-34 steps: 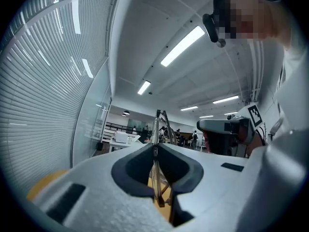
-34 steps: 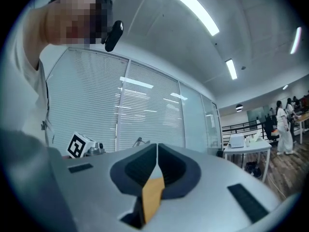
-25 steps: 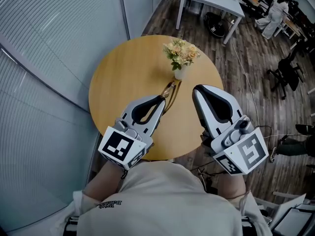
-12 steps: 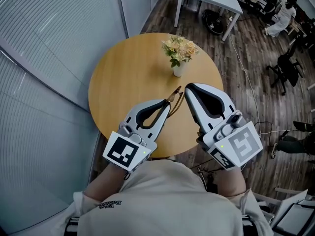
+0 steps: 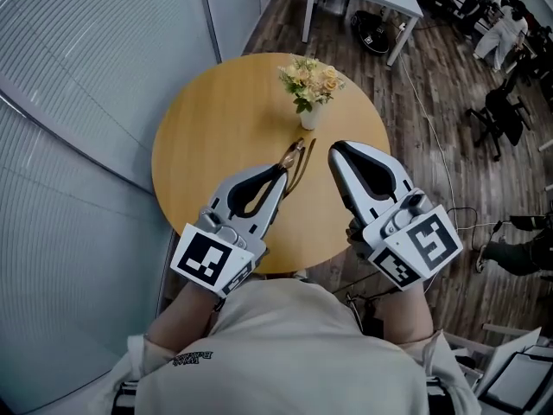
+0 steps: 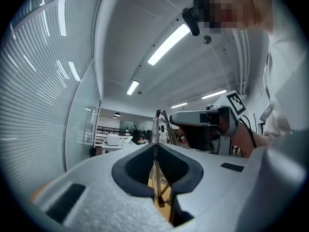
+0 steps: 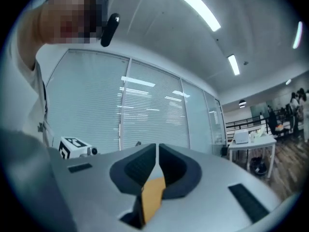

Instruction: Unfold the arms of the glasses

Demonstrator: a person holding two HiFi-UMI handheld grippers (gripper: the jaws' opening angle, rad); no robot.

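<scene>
The round wooden tabletop (image 5: 207, 128) carries only a small vase of flowers (image 5: 311, 89), which stands toward its far edge, right of centre. Both grippers hover above the half nearer the person.

The left gripper (image 5: 283, 173) has its fingers (image 6: 130, 166) pressed together on the glasses (image 5: 296, 158), pinching a thin part of the frame edge-on. The glasses jut forward from the fingertips, raised above the tabletop between the vase and the near edge. Whether they touch the wood, no view settles.

The right gripper (image 5: 337, 150) hovers just beside them on the right. Its fingers (image 7: 135, 170) meet at the tips with nothing between them, and only the tabletop shows through the slit below.

The glasses look light and slender, with a thin wire-like frame that would bend or twist under a hard squeeze. The lenses are likely slippery and easily marked, so they are best left alone. Each arm should swing on a small stiff hinge. A sound plan is to steady the front of the frame with the left gripper, then have the right gripper take one arm near its free tip and ease it outward along the hinge's own arc. The right fingers must first open.
</scene>
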